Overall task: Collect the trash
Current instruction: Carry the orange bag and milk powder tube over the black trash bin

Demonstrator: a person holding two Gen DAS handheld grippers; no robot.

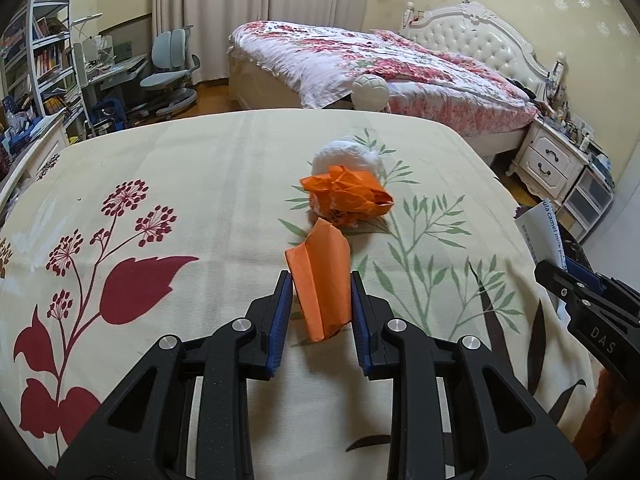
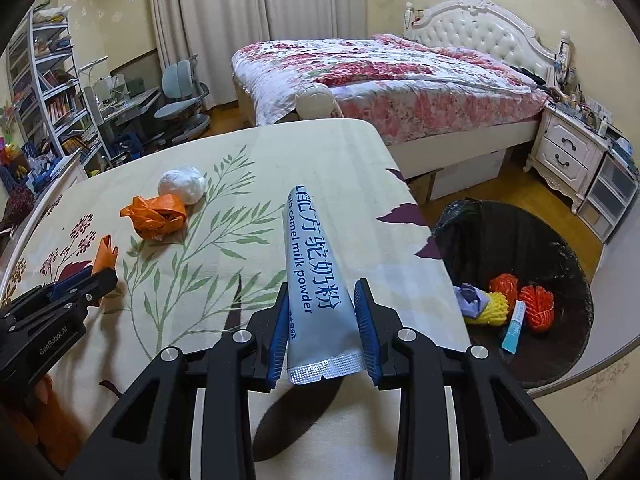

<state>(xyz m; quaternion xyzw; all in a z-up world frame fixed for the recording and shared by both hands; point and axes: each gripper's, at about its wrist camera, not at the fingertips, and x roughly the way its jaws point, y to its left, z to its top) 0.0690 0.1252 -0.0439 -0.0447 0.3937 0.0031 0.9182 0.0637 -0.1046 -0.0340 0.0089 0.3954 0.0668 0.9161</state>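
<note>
My left gripper is shut on a folded orange paper just above the flowered tablecloth. Beyond it lie a crumpled orange bag and a white wad. My right gripper is shut on a pale blue camel milk powder sachet, held above the table's right part. In the right wrist view the orange bag, white wad and left gripper with its orange paper show at left.
A black-lined trash bin stands on the floor right of the table, holding red, yellow and purple scraps and a small blue sachet. A bed, nightstand, desk chair and bookshelf stand beyond the table.
</note>
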